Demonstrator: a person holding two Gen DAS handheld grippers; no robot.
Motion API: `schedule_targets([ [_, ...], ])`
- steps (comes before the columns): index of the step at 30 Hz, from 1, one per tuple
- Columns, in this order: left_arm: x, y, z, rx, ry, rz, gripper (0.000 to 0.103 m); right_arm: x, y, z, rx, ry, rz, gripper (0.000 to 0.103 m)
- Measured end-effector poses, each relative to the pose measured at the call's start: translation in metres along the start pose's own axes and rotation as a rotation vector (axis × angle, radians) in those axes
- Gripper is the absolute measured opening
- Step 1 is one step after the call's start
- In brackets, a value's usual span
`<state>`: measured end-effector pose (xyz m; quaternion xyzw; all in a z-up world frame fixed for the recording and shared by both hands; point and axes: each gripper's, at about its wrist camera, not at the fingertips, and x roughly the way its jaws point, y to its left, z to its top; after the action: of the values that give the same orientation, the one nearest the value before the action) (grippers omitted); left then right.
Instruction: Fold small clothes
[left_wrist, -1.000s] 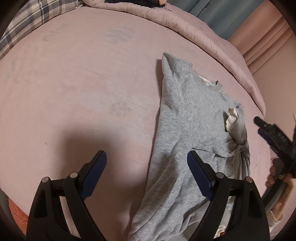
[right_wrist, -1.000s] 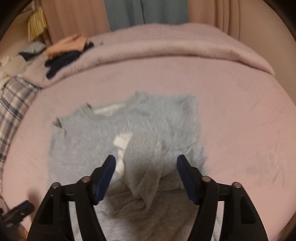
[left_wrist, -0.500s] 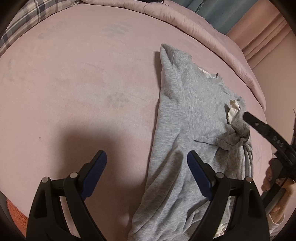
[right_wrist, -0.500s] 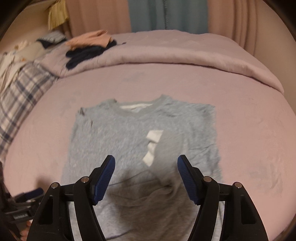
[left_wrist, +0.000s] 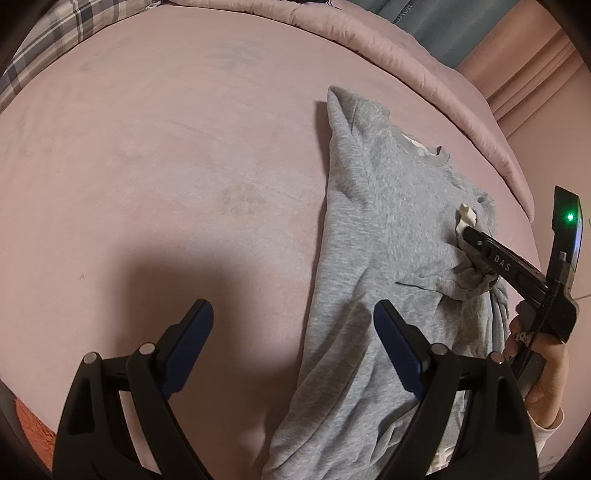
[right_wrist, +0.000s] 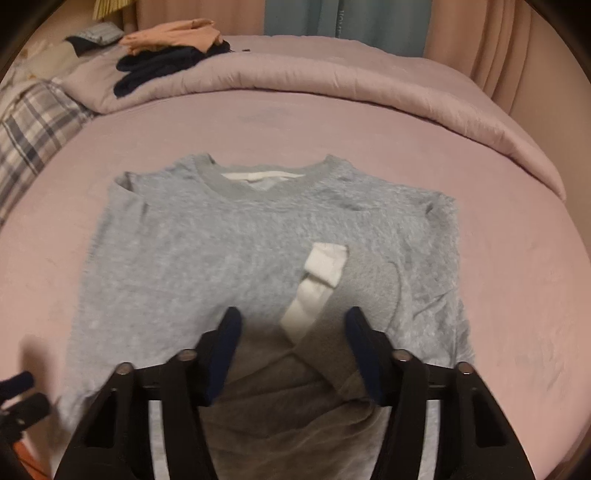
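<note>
The right gripper (right_wrist: 291, 332) reaches down over the middle of a grey sweatshirt (right_wrist: 207, 258), and its jaws have just been closing; they now stand at a middling gap with a folded-in sleeve (right_wrist: 354, 295) and its white cuff lining (right_wrist: 317, 284) lying between them, the right pad at the sleeve's edge, though no firm pinch can be made out. In the left wrist view the same gripper (left_wrist: 466, 236) comes in from the right with its tip on the bunched sleeve, a hand (left_wrist: 535, 369) wrapped round its handle. The left gripper (left_wrist: 293, 339) hangs with its jaws spread wide, nothing between them; one finger is over the bare pink bed sheet (left_wrist: 166, 166), the other over the sweatshirt's near side. The sweatshirt lies flat on the sheet, neckline toward a rolled pink duvet (right_wrist: 369, 81), where dark and peach clothes (right_wrist: 166, 55) are piled near a plaid pillow (right_wrist: 33, 122).
</note>
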<state>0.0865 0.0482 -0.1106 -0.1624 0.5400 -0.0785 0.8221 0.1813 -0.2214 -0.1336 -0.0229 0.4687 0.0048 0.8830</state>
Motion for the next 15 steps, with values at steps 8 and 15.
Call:
schedule_targets([
  [8,0.003,-0.011,0.015,0.027,-0.014,0.005,0.089,-0.011,-0.034,0.01,0.073,-0.02,0.051,0.001],
  [15,0.007,-0.028,0.036,0.047,-0.047,0.001,0.089,-0.074,-0.05,0.052,0.065,-0.18,0.17,0.001],
])
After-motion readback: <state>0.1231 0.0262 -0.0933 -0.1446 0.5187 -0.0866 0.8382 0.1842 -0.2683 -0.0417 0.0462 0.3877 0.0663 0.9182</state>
